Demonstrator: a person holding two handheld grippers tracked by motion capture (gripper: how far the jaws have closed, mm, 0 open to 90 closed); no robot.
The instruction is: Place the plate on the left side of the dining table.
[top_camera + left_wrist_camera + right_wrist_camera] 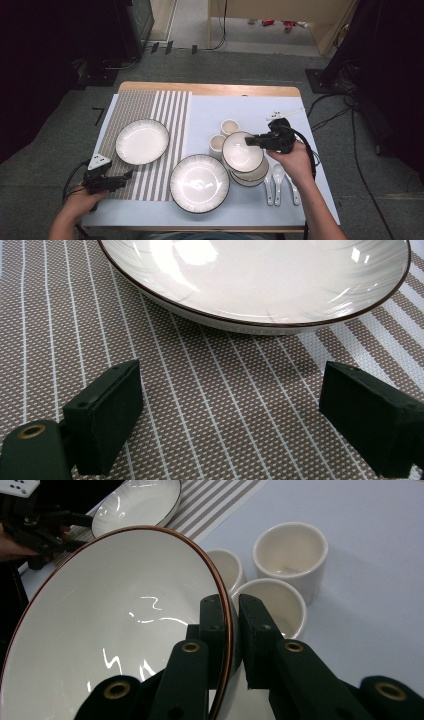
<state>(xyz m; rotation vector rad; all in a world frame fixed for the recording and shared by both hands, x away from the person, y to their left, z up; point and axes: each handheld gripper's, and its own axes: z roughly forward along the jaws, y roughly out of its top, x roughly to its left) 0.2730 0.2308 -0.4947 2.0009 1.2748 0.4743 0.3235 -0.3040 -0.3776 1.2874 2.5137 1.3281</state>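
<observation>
While the right gripper (248,141) sits just right of the middle of the high view, its two black jaws are pinched on the rim of a white bowl (242,151). One jaw is inside the bowl and one is outside. The bowl has a thin brown edge and it tips up a little over a stack of bowls (250,175) under it. In the right gripper view the bowl (115,625) takes up the left and middle of the frame, and the gripper (231,630) bites its rim near the bottom middle.

Three small white cups (289,555) stand close together at the upper right of that view, right beside the bowl. In the high view, white spoons (278,182) lie on the table to the right of the stack.

The left gripper (131,174) is at the lower left of the high view, low over a striped mat (150,107). Its jaws stand wide apart with nothing between them. In the left gripper view a white plate (260,280) lies on the mat (210,405) at the top of the frame, near the jaws but not touching them. Another plate (199,183) lies at the bottom middle of the high view.
</observation>
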